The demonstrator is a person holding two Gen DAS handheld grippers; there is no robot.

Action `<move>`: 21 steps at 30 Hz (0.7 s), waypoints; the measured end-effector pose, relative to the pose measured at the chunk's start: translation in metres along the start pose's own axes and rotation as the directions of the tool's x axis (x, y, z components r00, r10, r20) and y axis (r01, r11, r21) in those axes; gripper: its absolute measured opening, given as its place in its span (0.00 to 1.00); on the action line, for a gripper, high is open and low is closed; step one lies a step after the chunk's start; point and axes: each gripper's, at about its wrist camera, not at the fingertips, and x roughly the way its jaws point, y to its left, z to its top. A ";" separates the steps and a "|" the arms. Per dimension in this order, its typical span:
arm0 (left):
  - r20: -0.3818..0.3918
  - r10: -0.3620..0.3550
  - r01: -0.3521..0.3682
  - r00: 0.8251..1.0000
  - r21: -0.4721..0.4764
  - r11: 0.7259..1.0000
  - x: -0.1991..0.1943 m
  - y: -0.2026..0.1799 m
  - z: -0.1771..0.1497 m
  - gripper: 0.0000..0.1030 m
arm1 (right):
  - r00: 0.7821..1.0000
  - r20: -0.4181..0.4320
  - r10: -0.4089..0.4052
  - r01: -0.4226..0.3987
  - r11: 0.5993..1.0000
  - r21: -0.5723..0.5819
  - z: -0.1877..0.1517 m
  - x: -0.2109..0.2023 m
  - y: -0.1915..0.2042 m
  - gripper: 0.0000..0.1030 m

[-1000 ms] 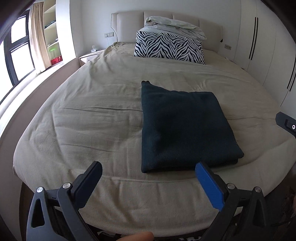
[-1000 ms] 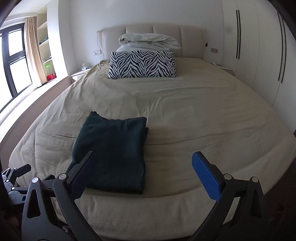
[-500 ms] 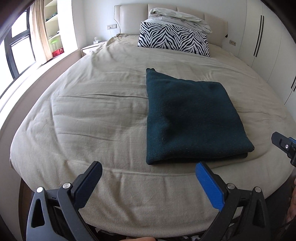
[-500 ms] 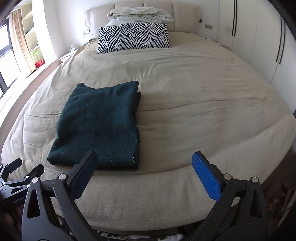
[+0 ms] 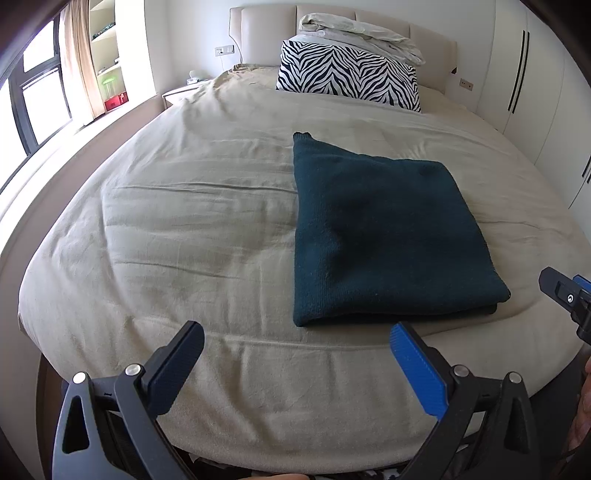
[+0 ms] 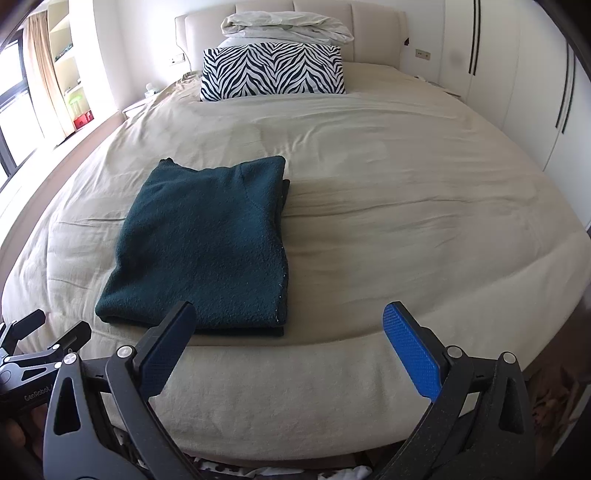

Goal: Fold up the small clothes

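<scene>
Bedroom, daylight from the window at left; beige bed cover (image 5: 184, 229) fills both views. Left gripper (image 5: 295, 363) hangs over the bed's near edge, jaws wide apart, nothing between them. Right gripper (image 6: 288, 341) likewise at the near edge, jaws spread, empty; its dark finger overlaps the garment's near edge in its own view, contact unclear. Dark green knit garment (image 6: 207, 243) lies folded into a flat rectangle on the cover near the foot of the bed, ahead of both grippers, layered edges showing along its right side. Farther back, a zebra-print pillow (image 6: 271, 72) stands against the padded headboard (image 5: 258, 33), with a rumpled pale duvet (image 6: 284, 26) piled on top. White wardrobe doors (image 6: 517, 74) line the right wall.
</scene>
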 end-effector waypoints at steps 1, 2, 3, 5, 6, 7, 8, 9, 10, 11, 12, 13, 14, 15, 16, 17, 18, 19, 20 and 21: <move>0.001 0.000 0.000 1.000 0.000 1.000 0.000 0.000 0.000 1.00 | 1.000 0.000 -0.001 0.001 1.000 0.001 0.000 0.000 0.000 1.00; 0.001 0.000 0.000 1.000 0.000 1.000 0.000 0.000 0.000 1.00 | 1.000 -0.001 -0.002 0.002 1.000 0.002 0.000 0.000 0.001 1.00; 0.001 0.000 0.000 1.000 0.000 1.000 0.000 0.000 0.000 1.00 | 1.000 -0.002 -0.002 0.002 1.000 0.002 -0.001 0.001 0.001 1.00; 0.001 0.000 0.000 1.000 -0.003 1.000 0.001 0.000 0.000 1.00 | 1.000 -0.002 -0.002 0.002 1.000 0.003 -0.001 0.001 0.002 1.00; 0.001 0.001 -0.001 1.000 -0.005 1.000 0.001 0.001 -0.001 1.00 | 1.000 -0.002 -0.002 0.002 1.000 0.002 -0.001 0.001 0.001 1.00; 0.001 0.002 -0.002 1.000 -0.007 1.000 0.001 0.001 -0.001 1.00 | 1.000 -0.002 -0.003 0.003 1.000 0.003 -0.001 0.001 0.001 1.00; 0.001 0.003 -0.003 1.000 -0.010 1.000 0.001 0.002 -0.001 1.00 | 1.000 -0.003 -0.001 0.001 1.000 0.003 -0.001 0.001 0.001 1.00; 0.002 0.004 -0.004 1.000 -0.011 1.000 0.001 0.002 -0.001 1.00 | 1.000 -0.004 -0.001 0.001 1.000 0.004 -0.002 0.001 0.001 1.00; 0.001 0.005 -0.005 1.000 -0.012 1.000 0.001 0.002 -0.002 1.00 | 1.000 -0.004 -0.001 0.001 1.000 0.004 -0.002 0.001 0.001 1.00; 0.000 0.004 -0.004 1.000 -0.013 1.000 0.001 0.002 -0.002 1.00 | 1.000 -0.006 -0.002 0.002 1.000 0.004 -0.002 0.001 0.001 1.00; 0.000 0.005 -0.005 1.000 -0.013 1.000 0.001 0.003 -0.002 1.00 | 1.000 -0.007 -0.002 0.002 1.000 0.005 -0.003 0.002 0.001 1.00; 0.000 0.006 -0.006 1.000 -0.013 1.000 0.001 0.003 -0.002 1.00 | 1.000 -0.007 -0.002 0.002 1.000 0.006 -0.003 0.002 0.001 1.00; 0.000 0.005 -0.005 1.000 -0.013 1.000 0.001 0.003 -0.002 1.00 | 1.000 -0.007 -0.001 0.001 1.000 0.006 -0.003 0.002 0.001 1.00; 0.000 0.004 -0.004 1.000 -0.013 1.000 0.001 0.003 -0.002 1.00 | 1.000 -0.007 -0.002 0.002 1.000 0.006 -0.003 0.002 0.001 1.00; 0.000 0.003 -0.003 1.000 -0.013 1.000 0.001 0.003 -0.002 1.00 | 1.000 -0.007 -0.002 0.002 1.000 0.006 -0.003 0.002 0.001 1.00; 0.000 0.003 -0.003 1.000 -0.013 1.000 0.001 0.003 -0.002 1.00 | 1.000 -0.007 -0.001 0.001 1.000 0.006 -0.004 0.002 0.001 1.00; -0.001 0.004 -0.004 1.000 -0.013 1.000 0.001 0.003 -0.002 1.00 | 1.000 -0.007 -0.002 0.002 1.000 0.007 -0.004 0.002 0.001 1.00; 0.000 0.004 -0.004 1.000 -0.013 1.000 0.001 0.003 -0.002 1.00 | 1.000 -0.007 -0.002 0.002 1.000 0.006 -0.004 0.002 0.001 1.00; 0.000 0.004 -0.004 1.000 -0.014 1.000 0.001 0.003 -0.002 1.00 | 1.000 -0.007 -0.001 0.001 1.000 0.006 -0.004 0.002 0.001 1.00; 0.000 0.003 -0.003 1.000 -0.014 1.000 0.001 0.003 -0.002 1.00 | 1.000 -0.008 -0.001 0.002 1.000 0.007 -0.004 0.002 0.001 1.00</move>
